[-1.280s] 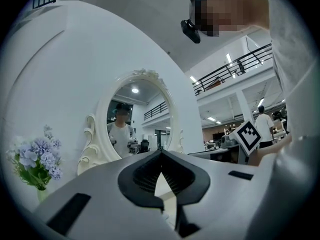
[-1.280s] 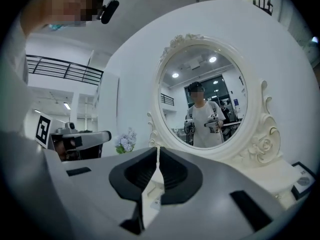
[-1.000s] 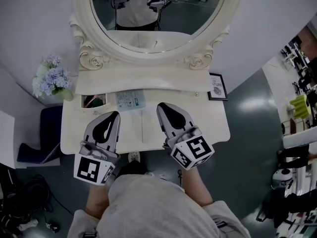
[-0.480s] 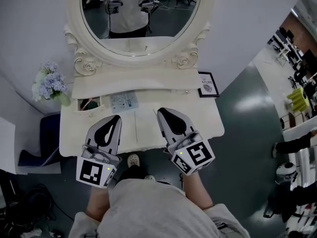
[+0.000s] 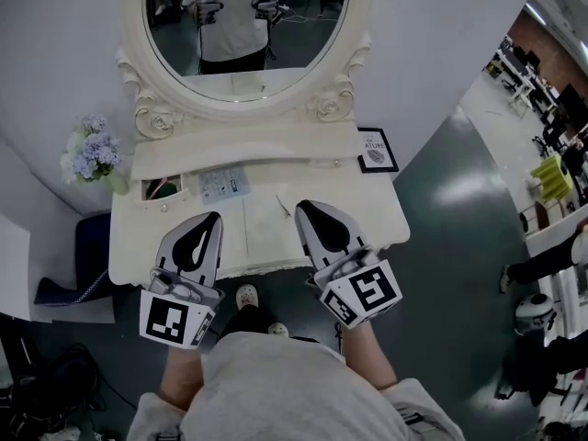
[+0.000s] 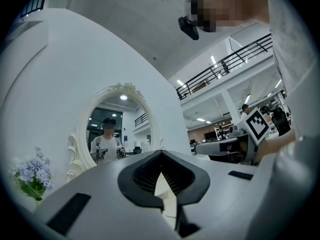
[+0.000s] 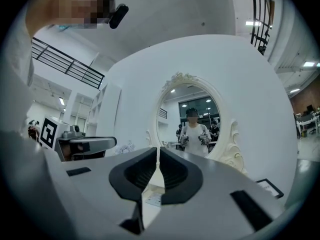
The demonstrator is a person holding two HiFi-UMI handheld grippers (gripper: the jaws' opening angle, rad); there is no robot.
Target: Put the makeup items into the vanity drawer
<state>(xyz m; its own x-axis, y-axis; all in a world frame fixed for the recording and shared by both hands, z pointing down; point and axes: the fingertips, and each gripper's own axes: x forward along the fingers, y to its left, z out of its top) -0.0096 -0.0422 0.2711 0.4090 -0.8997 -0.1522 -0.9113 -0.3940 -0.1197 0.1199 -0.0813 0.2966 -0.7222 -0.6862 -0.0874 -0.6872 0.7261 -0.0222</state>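
Standing open at the cream counter's (image 5: 367, 220) left rear, the small white vanity drawer (image 5: 186, 187) waited; a flat pale-blue packet (image 5: 223, 184) lay just beside it. The left gripper (image 5: 215, 216) and right gripper (image 5: 299, 207) hovered clenched, empty; one should open, then pinch the packet's edge.

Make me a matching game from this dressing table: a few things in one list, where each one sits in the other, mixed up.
Things:
1. flowers
2. framed picture
3. mirror
4. flat packet

Places:
A. lying on the tabletop
B. back right corner, against the wall
C. left end of the table
D. upright at the back, in the middle

Pairs: 1-C, 2-B, 3-D, 4-A
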